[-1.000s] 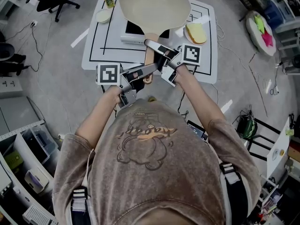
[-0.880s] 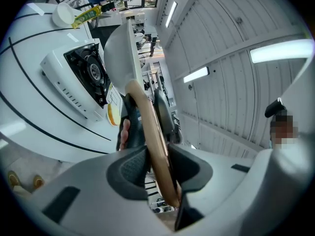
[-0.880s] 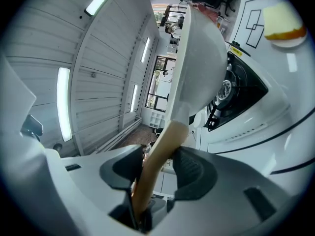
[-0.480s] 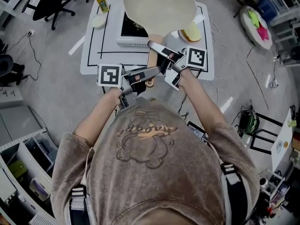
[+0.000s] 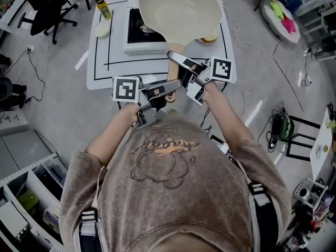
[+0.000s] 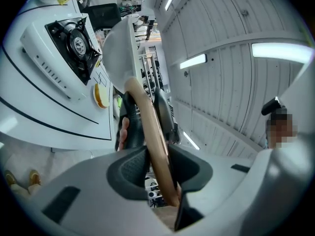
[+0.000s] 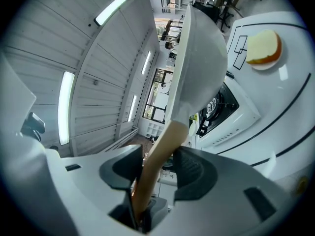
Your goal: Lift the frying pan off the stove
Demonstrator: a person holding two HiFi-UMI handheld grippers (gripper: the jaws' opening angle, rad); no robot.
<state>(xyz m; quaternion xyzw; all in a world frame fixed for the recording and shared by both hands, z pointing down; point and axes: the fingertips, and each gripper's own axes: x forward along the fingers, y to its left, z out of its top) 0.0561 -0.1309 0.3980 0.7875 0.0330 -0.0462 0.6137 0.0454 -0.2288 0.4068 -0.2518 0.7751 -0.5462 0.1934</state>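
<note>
Left gripper (image 6: 157, 162): pinching the handle (image 6: 142, 112).
Right gripper (image 7: 155, 173): clamped there too.
Frying pan (image 5: 178, 9): risen, drifting off the stove (image 5: 137, 34), so it's lifted!

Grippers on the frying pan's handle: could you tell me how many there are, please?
2: left gripper on the end of the handle, right gripper nearer the pan.

The white table (image 5: 100, 62) carries a stove (image 5: 135, 30), bottle (image 5: 102, 7), dish (image 5: 102, 29) and bread plate (image 7: 268, 66).

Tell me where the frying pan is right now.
Head view, top centre: the cream round frying pan is held in the air above the right part of the white stove, its wooden handle clamped by the left tool and right tool.
</note>
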